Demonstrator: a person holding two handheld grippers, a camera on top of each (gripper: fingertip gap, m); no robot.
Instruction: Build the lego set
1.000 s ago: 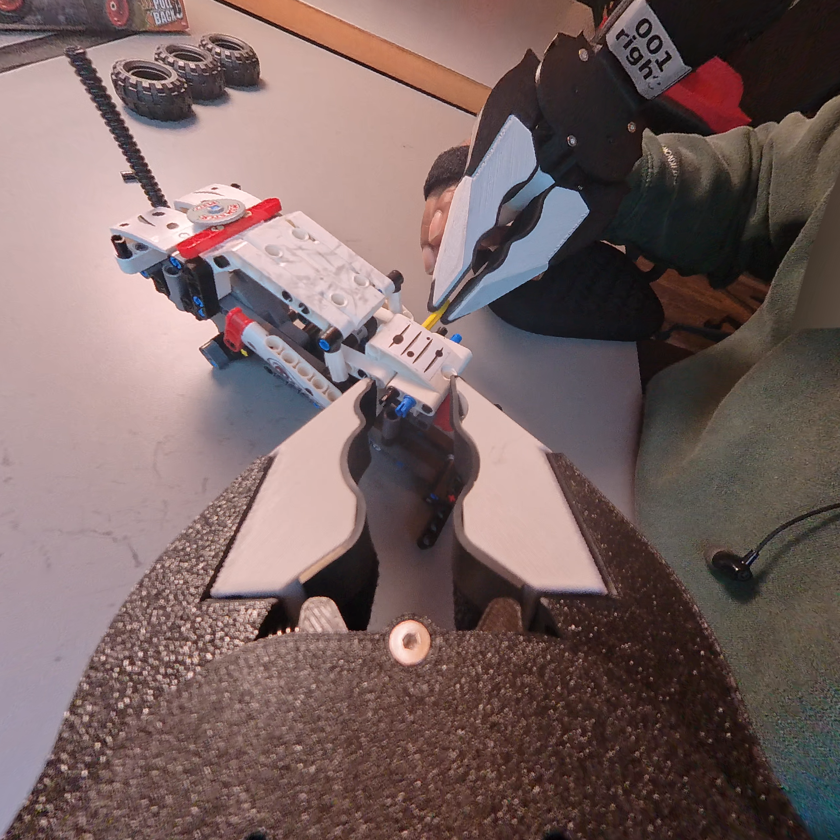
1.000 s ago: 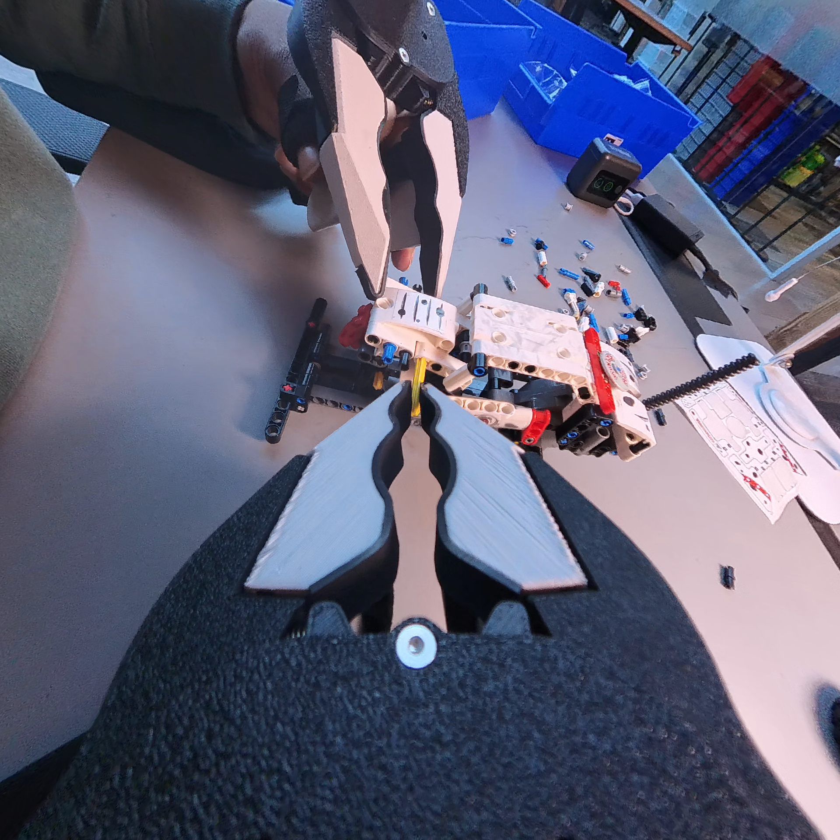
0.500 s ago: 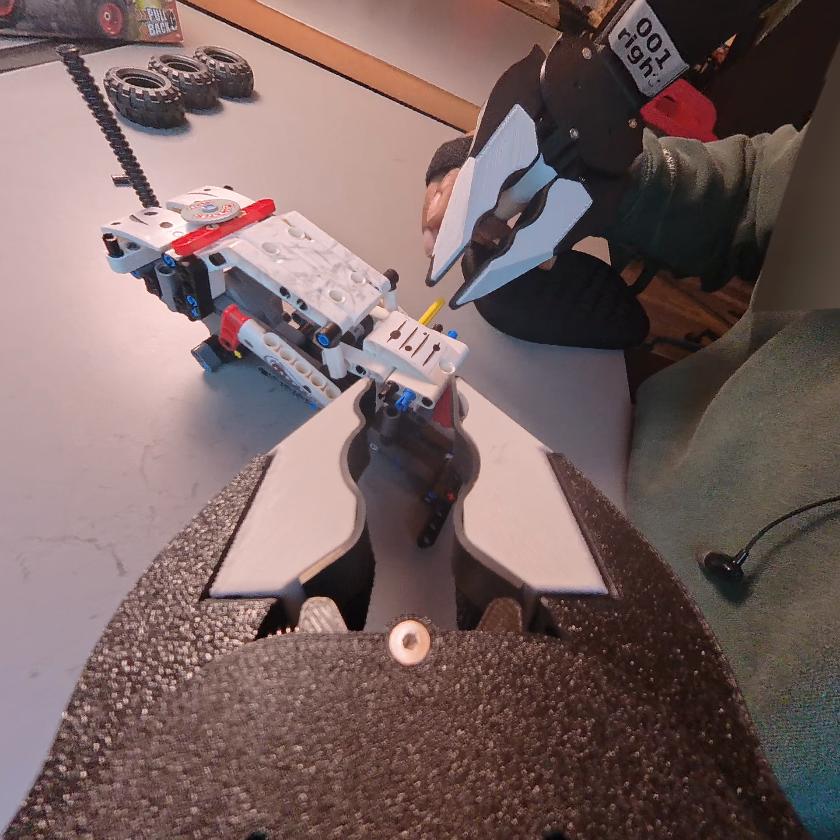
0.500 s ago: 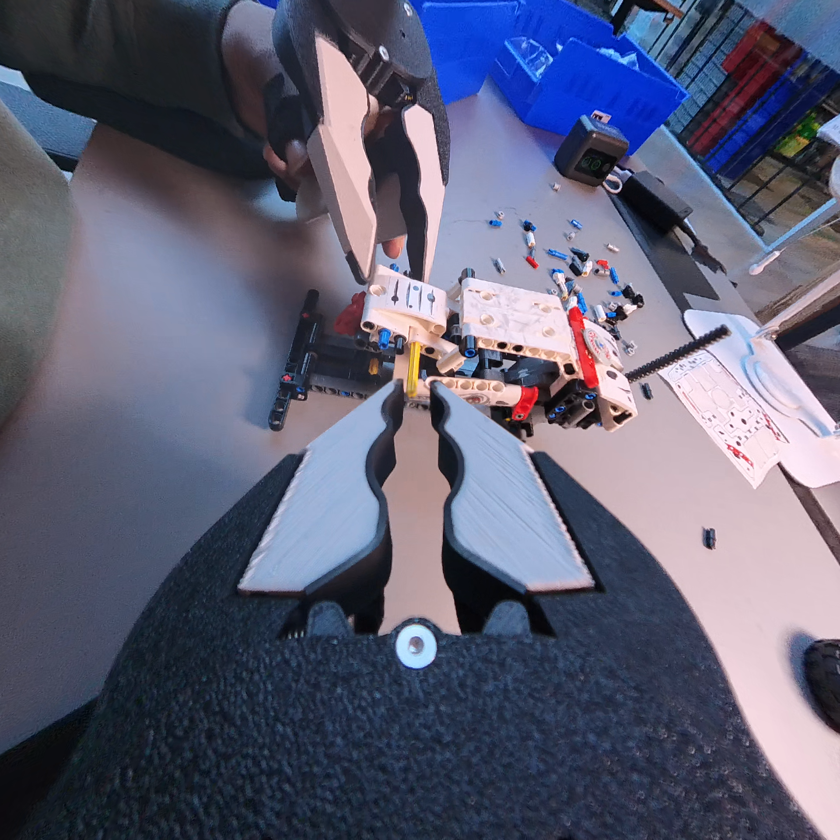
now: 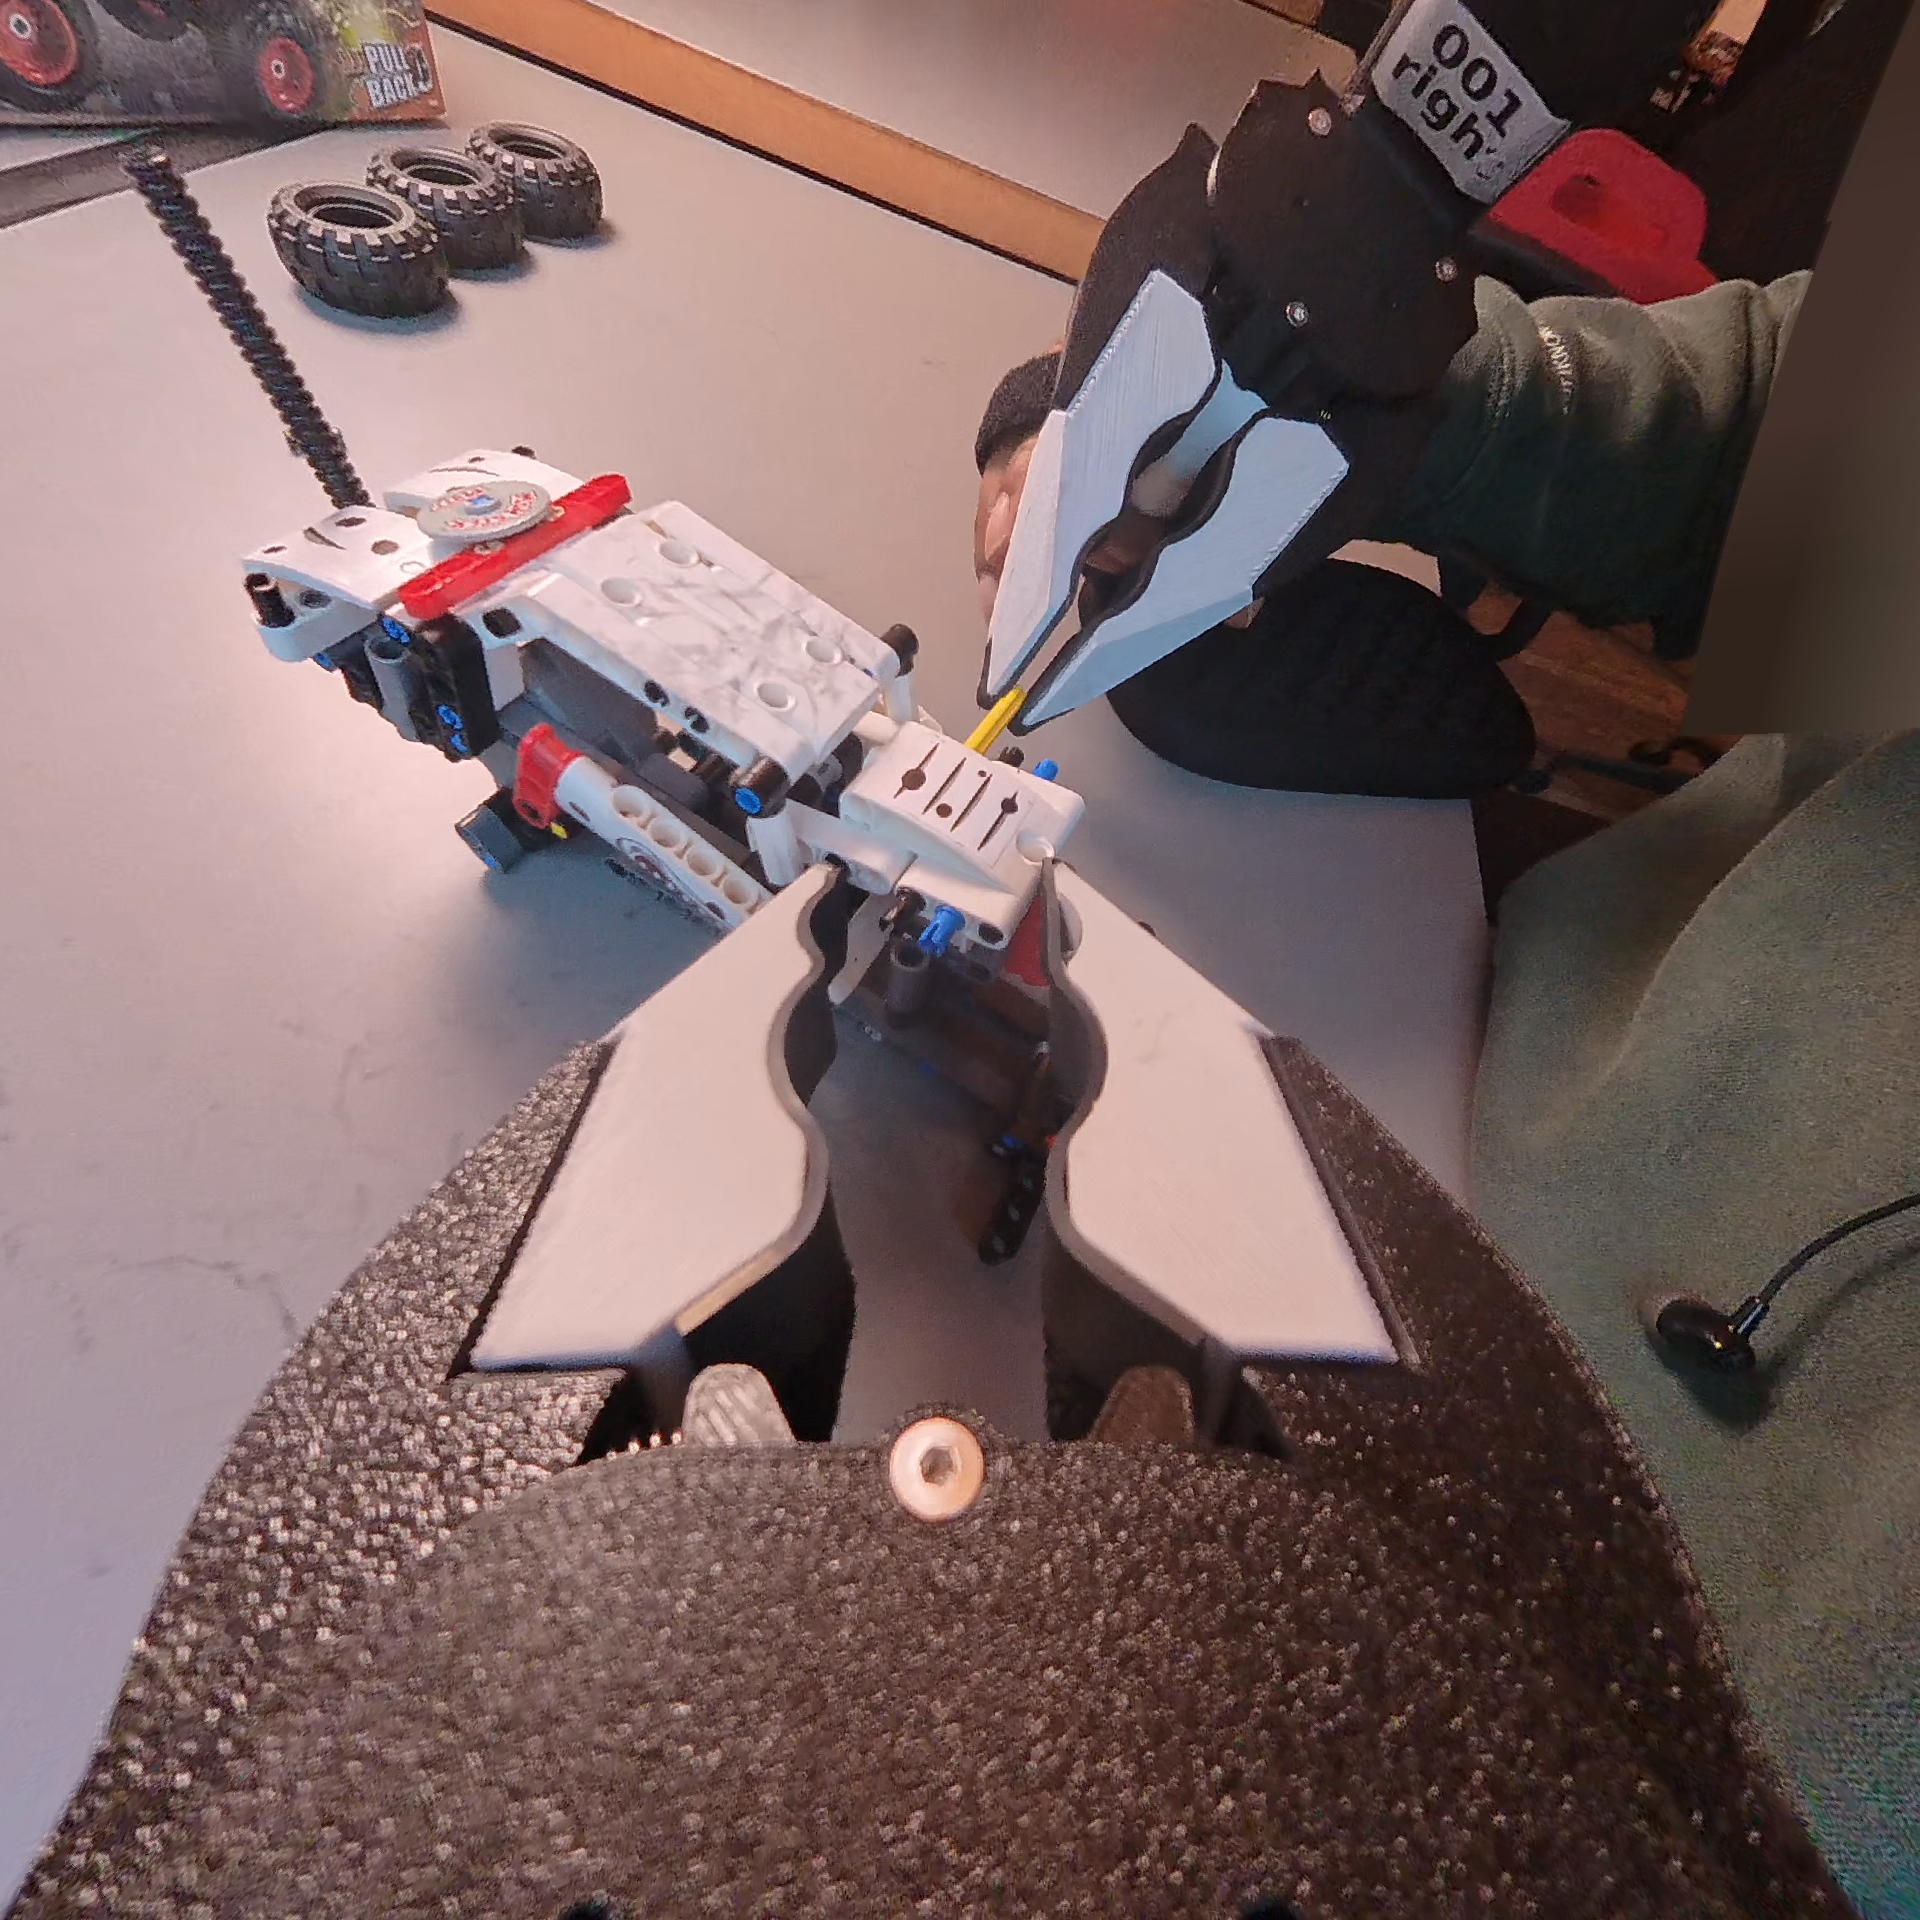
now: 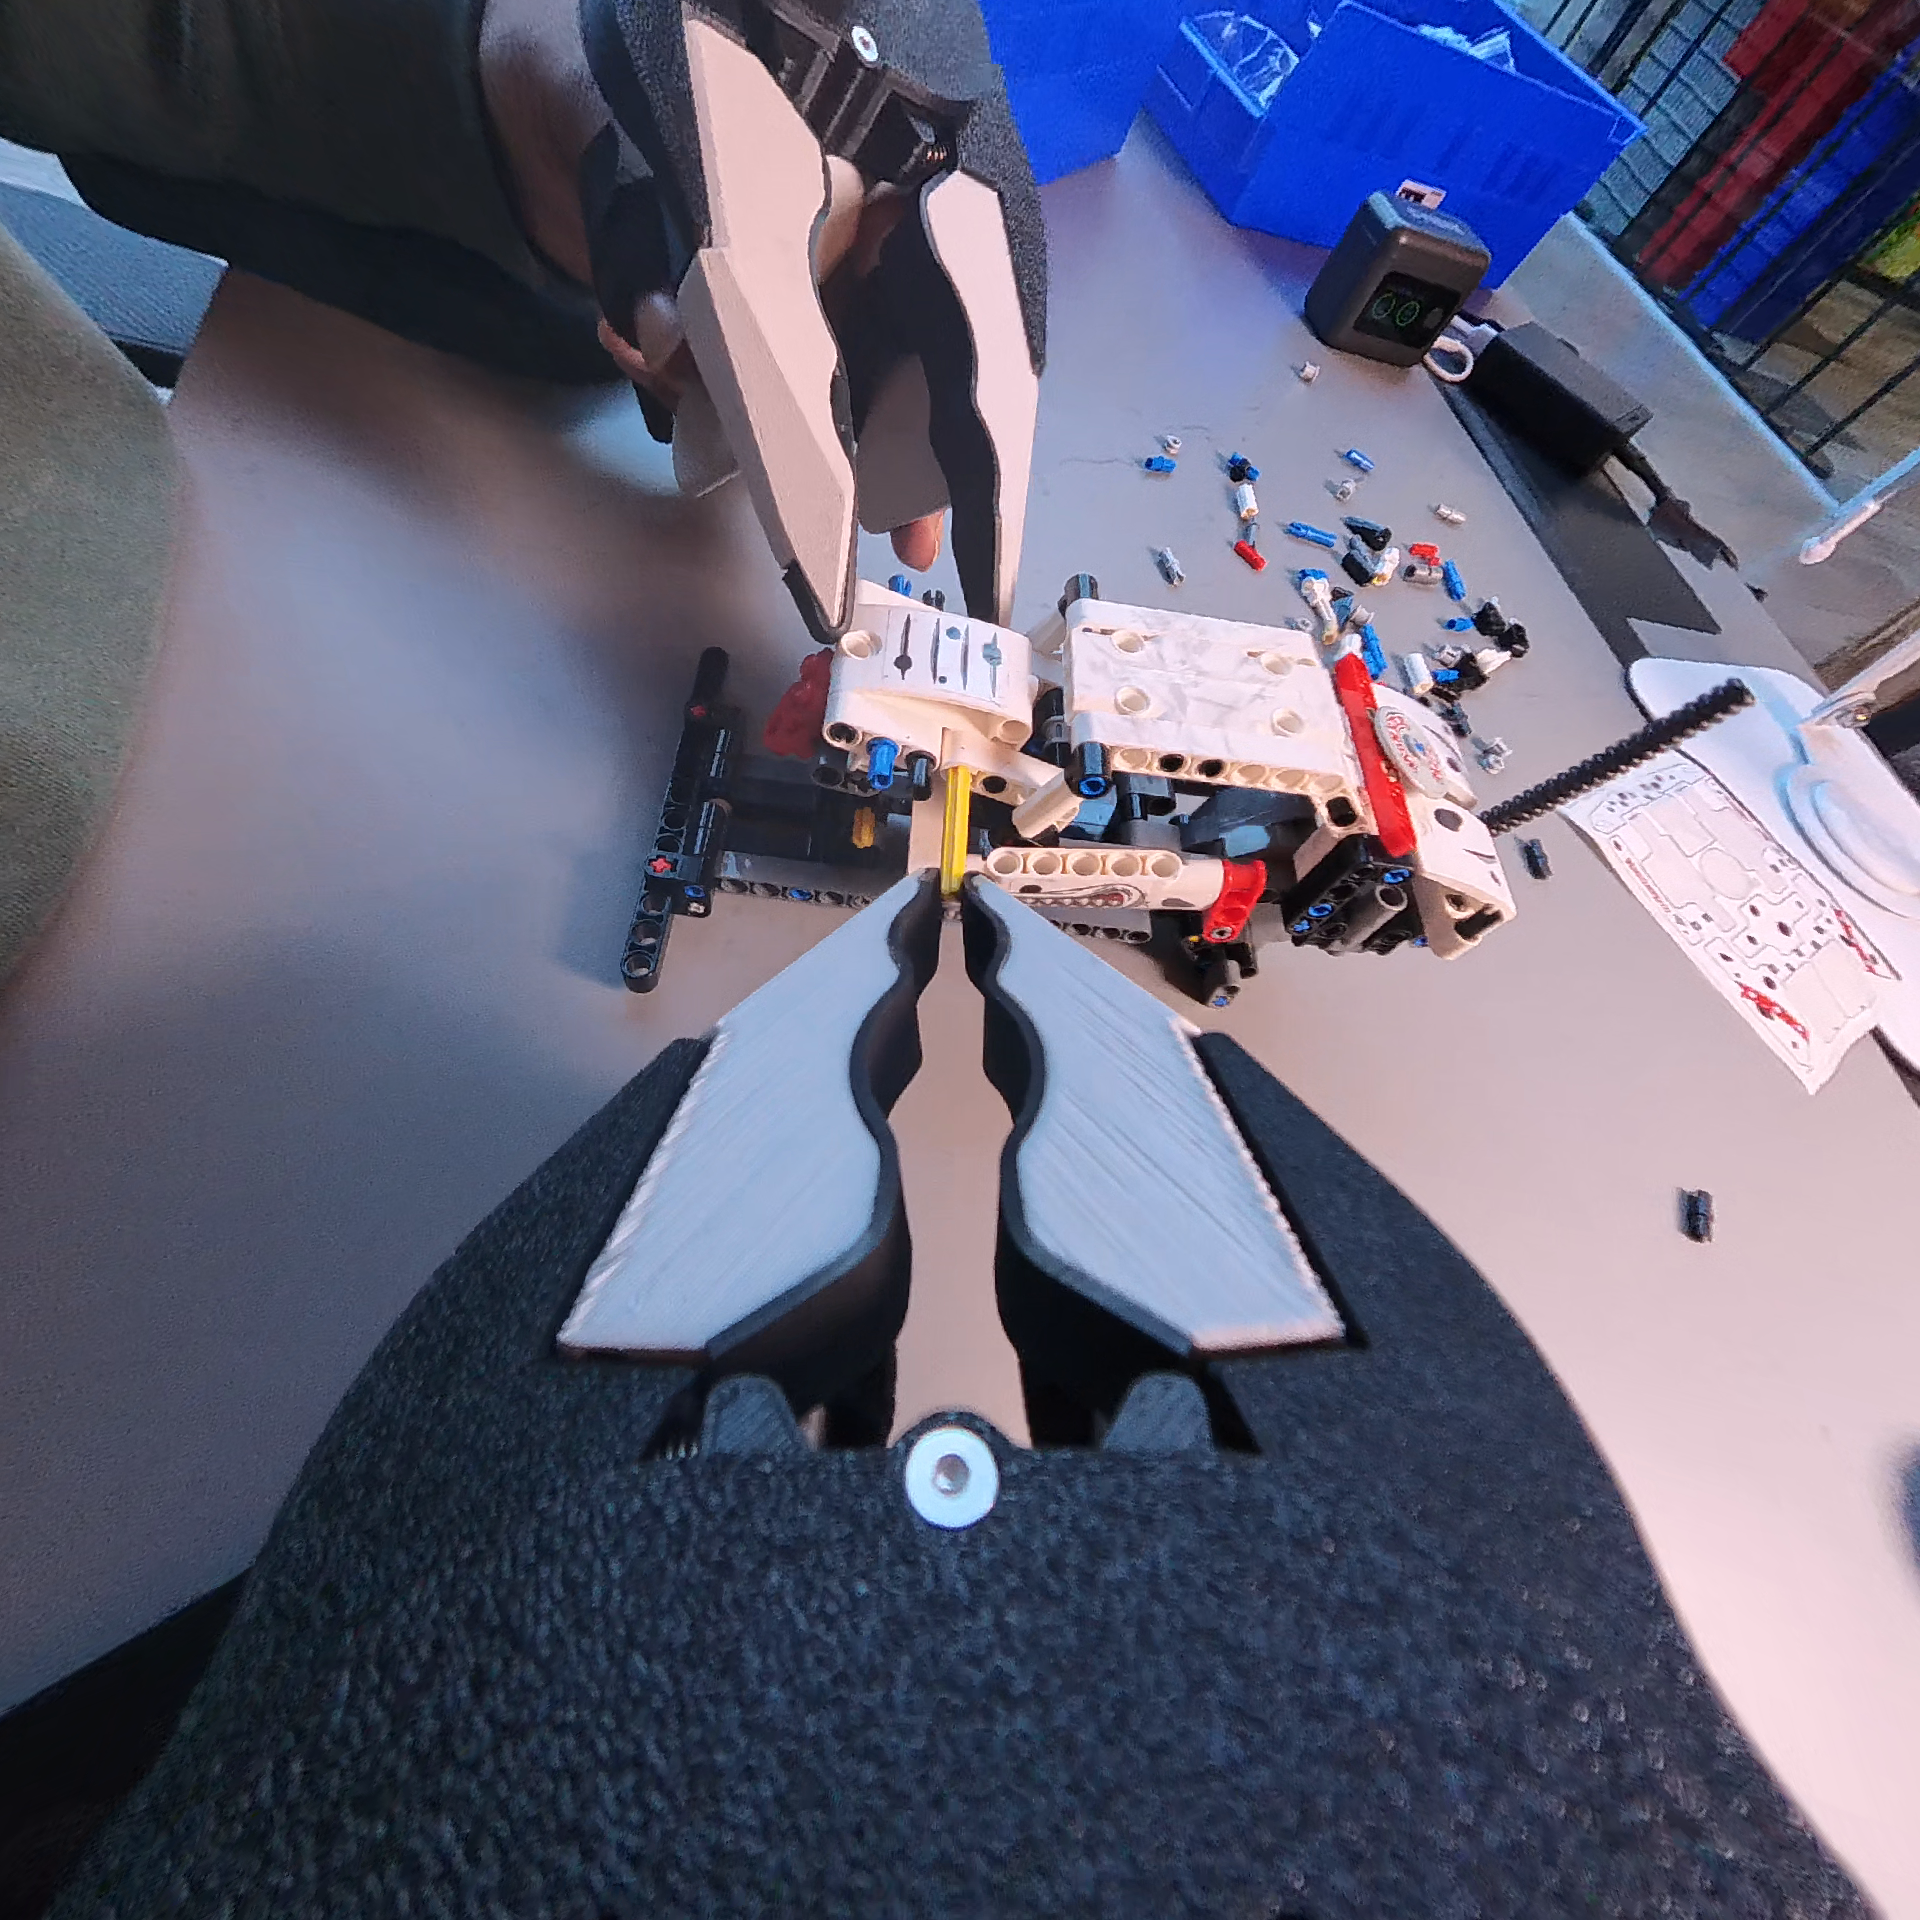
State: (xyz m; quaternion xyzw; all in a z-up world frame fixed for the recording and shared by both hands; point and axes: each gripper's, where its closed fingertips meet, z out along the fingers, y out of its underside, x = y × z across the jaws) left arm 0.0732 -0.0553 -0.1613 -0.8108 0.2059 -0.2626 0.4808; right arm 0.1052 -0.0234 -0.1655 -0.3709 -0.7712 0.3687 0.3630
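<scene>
A white, black and red lego vehicle model (image 5: 675, 644) lies on the grey table (image 5: 208, 1039); it also shows in the right wrist view (image 6: 1195, 686). My left gripper (image 5: 940, 883) is shut on the model's white front block (image 5: 956, 800), one finger on each side. It reaches in from above in the right wrist view (image 6: 909, 618). A thin yellow axle (image 6: 953, 826) sticks out of the model below that block. My right gripper (image 6: 948, 883) is shut on the axle's free end. It shows in the left wrist view (image 5: 1013, 707) with the axle (image 5: 992, 719) at its tips.
Three black tyres (image 5: 436, 218), a black ribbed rod (image 5: 239, 312) and the set's box (image 5: 208, 62) lie beyond the model. Several small loose parts (image 6: 1371, 582), a sticker sheet (image 6: 1725, 904), a black device (image 6: 1397, 281) and blue bins (image 6: 1403, 125) are to the right. Across from one pair of fingers to the other is roughly 6 cm.
Half a second ago my right gripper had drawn back off the yellow axle with its tips slightly apart. Now it is back and closed on the axle's end. The left gripper keeps its hold.
</scene>
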